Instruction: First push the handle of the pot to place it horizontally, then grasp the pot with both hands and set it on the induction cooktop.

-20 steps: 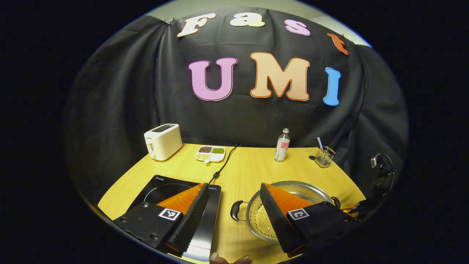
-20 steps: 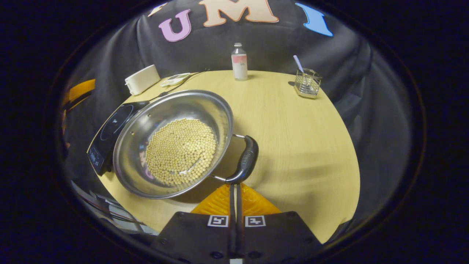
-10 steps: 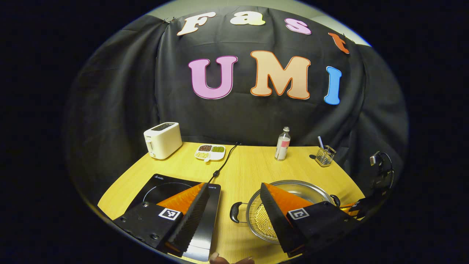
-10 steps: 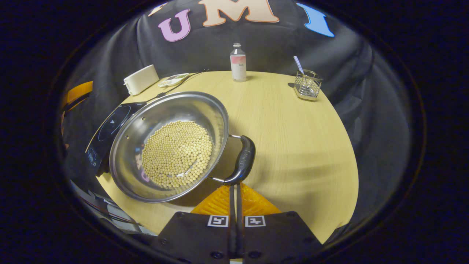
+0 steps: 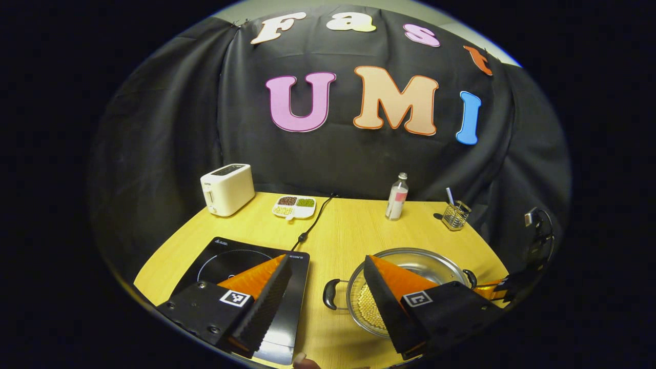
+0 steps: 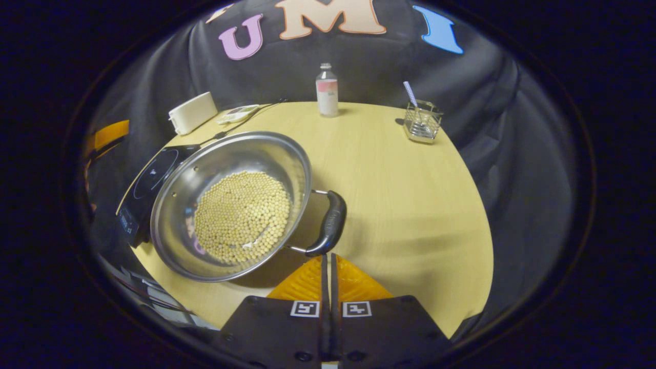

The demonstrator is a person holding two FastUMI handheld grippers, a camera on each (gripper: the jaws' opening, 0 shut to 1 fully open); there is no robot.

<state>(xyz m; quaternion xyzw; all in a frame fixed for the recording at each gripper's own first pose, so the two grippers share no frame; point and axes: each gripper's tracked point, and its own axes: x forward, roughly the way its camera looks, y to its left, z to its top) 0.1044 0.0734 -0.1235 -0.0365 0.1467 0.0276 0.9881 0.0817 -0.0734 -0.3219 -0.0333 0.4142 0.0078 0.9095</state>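
Right gripper (fingers together) seemingly touches pot handle.

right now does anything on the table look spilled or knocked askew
Nothing stands out. The beans all lie inside the steel pot, the bottle and wire holder stand upright, and the toaster and bean tray sit flat on the table.

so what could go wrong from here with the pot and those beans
1. The right gripper is shut, tips at one end of the pot's near handle; they could slip off and spin the pot unevenly.
2. The pot holds loose beans; a jerk or tilt may spill them.
3. The pot sits close to the induction cooktop, so pushing may knock it.
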